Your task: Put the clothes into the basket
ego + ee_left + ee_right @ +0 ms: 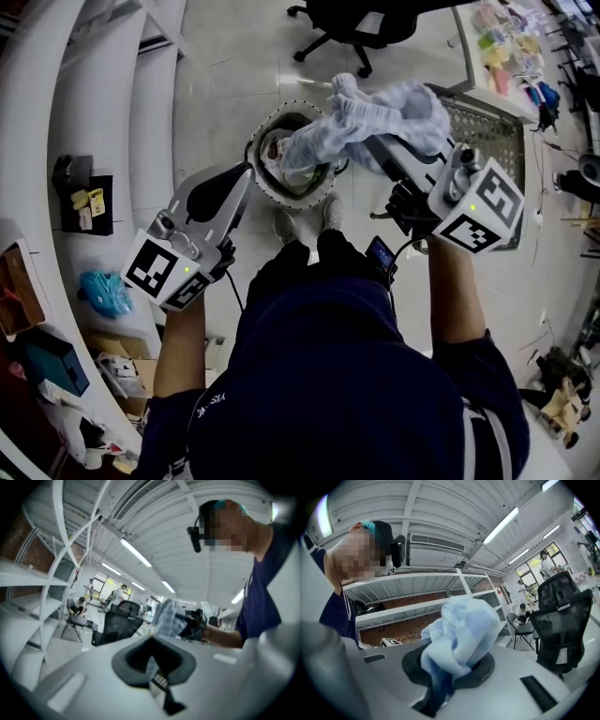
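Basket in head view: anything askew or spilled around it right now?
Nothing spilled. The basket stands upright with clothes inside. The right gripper is shut on a bunched light blue garment that shows partly past the basket's right rim.

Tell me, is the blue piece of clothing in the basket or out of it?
Out. The right gripper holds the bunched light blue garment in the air above the basket, with its jaws clamped on the cloth.

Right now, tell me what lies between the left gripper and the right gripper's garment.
In the head view, the round basket, with clothes inside, sits between the left gripper and the pale blue garment that the right gripper clamps.
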A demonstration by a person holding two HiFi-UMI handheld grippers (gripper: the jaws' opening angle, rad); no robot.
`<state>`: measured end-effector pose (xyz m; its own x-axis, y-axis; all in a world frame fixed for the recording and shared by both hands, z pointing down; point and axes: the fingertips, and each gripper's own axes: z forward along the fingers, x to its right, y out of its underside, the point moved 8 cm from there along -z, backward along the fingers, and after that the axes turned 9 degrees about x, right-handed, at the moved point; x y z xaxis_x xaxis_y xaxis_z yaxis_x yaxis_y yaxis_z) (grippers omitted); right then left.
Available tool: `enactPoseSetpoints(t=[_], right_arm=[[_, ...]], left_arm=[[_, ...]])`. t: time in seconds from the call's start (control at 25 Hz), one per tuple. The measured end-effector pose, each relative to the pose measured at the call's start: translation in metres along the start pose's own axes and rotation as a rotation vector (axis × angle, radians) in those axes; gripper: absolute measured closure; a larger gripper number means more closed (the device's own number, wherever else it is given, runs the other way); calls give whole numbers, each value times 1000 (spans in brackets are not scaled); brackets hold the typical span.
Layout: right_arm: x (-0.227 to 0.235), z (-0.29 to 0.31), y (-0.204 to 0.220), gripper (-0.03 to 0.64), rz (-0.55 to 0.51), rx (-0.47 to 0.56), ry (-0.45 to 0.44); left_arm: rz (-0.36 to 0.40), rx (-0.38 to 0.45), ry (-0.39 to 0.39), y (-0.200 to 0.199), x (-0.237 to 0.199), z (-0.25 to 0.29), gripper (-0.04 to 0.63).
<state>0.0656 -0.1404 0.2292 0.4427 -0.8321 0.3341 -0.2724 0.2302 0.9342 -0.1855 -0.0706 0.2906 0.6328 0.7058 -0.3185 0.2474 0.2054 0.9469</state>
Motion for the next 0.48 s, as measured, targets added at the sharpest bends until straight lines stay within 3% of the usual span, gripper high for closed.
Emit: enactPoseSetpoints(t=[0.48], right_arm=[[64, 13, 75, 568, 194, -93, 27]], left_arm=[[-40, -45, -93, 29, -7, 17, 592]])
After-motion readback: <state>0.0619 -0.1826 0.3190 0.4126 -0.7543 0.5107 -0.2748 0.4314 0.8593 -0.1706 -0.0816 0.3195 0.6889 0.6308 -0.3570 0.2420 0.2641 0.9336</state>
